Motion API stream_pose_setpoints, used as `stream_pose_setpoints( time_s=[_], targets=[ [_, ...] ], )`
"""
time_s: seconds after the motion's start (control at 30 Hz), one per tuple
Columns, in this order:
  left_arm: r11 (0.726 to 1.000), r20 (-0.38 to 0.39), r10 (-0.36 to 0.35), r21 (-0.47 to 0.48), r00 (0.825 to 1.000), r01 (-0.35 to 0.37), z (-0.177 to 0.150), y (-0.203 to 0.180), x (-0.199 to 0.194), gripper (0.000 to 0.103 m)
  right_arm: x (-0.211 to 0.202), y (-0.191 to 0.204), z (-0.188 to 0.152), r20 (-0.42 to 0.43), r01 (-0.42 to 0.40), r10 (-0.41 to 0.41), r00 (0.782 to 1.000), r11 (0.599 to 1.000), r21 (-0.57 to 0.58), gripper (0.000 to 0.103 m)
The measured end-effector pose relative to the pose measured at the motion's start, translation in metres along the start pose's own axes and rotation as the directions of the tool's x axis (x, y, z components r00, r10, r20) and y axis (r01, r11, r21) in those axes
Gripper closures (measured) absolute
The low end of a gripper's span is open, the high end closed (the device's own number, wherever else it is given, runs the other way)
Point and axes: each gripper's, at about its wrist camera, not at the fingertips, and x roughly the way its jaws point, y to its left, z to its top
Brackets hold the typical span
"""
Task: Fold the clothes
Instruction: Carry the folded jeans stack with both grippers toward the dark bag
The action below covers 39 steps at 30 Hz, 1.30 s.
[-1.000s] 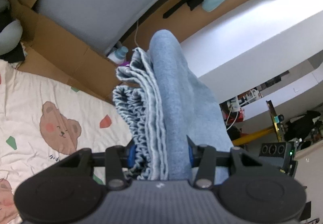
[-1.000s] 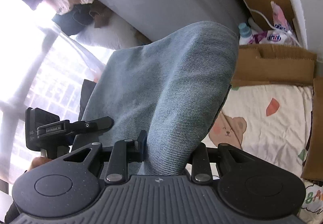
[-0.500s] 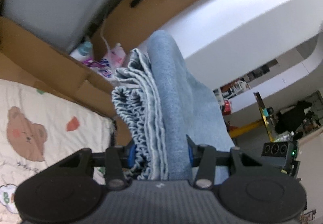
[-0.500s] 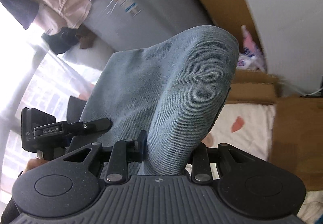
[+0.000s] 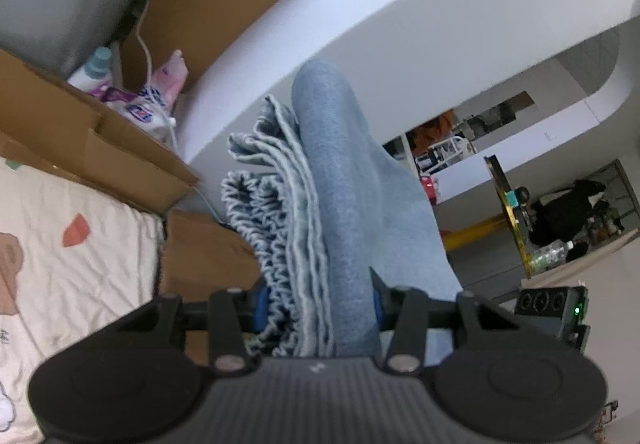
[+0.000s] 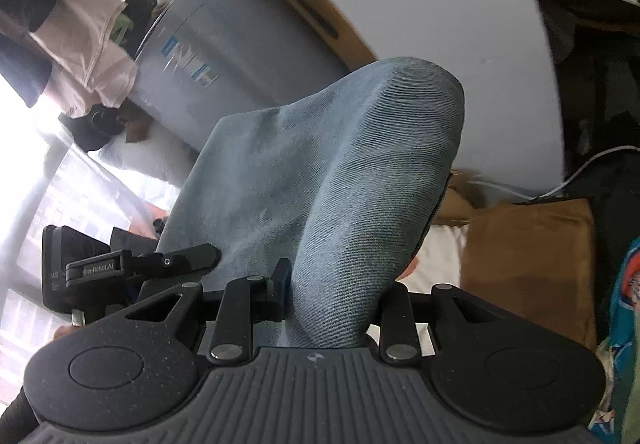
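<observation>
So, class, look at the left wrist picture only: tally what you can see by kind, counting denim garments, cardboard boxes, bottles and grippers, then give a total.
Denim garment: 1
Cardboard boxes: 2
Bottles, one white with a blue cap, one pink: 2
Left gripper, shut on the garment: 1
Total: 6

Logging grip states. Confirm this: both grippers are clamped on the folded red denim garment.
Wrong colour only. The denim garment is light blue, not red, as both wrist views show. The left gripper and right gripper are each clamped on it.
</observation>
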Motion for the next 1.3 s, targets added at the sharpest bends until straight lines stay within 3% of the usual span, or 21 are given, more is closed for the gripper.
stream_pose_setpoints(
  time_s=[0.37, 0.7, 0.97, 1.3],
  targets=[
    [0.997, -0.012, -0.072, -0.018, 0.997, 0.071, -0.01, 0.013, 0.083, 0.055, -0.001, -0.078, 0.0, 0.043, 0.057, -0.057, 0.997, 0.998, 0.007, 0.074],
    [0.988, -0.029, -0.15, -0.044, 0.988, 0.148, -0.027, 0.063, 0.171, 0.055, 0.031, -0.145, -0.007, 0.058, 0.172, -0.172, 0.983, 0.985, -0.002, 0.074],
    [0.991, 0.016, -0.134, -0.019, 0.991, 0.135, -0.046, 0.107, 0.219, 0.055, 0.081, -0.196, -0.023, 0.066, 0.208, -0.206, 0.976, 0.978, -0.016, 0.074],
    [0.992, 0.0, -0.123, 0.001, 0.992, 0.123, -0.074, 0.151, 0.28, 0.055, 0.133, -0.262, -0.051, 0.056, 0.279, -0.277, 0.959, 0.96, -0.021, 0.074]
  ],
)
